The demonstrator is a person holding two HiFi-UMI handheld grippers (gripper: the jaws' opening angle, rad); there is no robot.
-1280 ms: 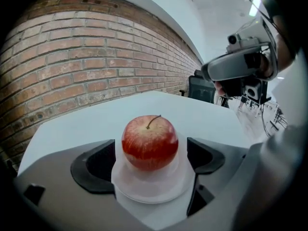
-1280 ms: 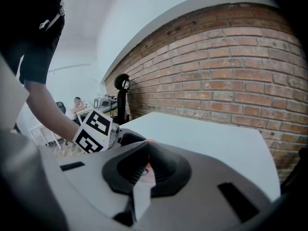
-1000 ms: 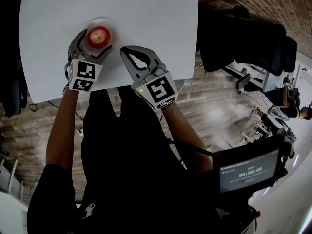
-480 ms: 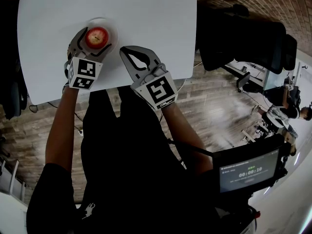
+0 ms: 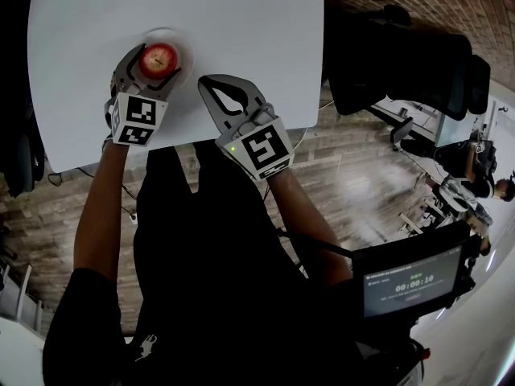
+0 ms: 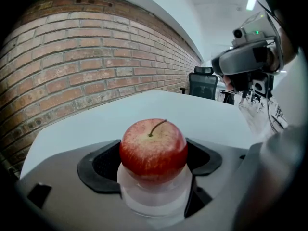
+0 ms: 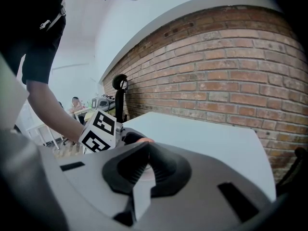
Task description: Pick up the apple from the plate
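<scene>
Apple (image 5: 158, 57) rests on the plate (image 5: 187, 47) in the upper left of the frame, between our left hand-held gripper (image 5: 153, 64) and its wide, closing jaws. Our right hand-held gripper (image 5: 211, 83) is pressed together, empty. White desk (image 5: 241, 22), brick wall (image 6: 72, 66).

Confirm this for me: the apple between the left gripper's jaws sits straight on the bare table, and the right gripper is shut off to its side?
Not quite. The apple sits on a small white plate, not straight on the table; the left gripper view shows the plate under it. The rest stands: the apple is between the left gripper's jaws, which are closing, and the right gripper is shut off to its side.
</scene>
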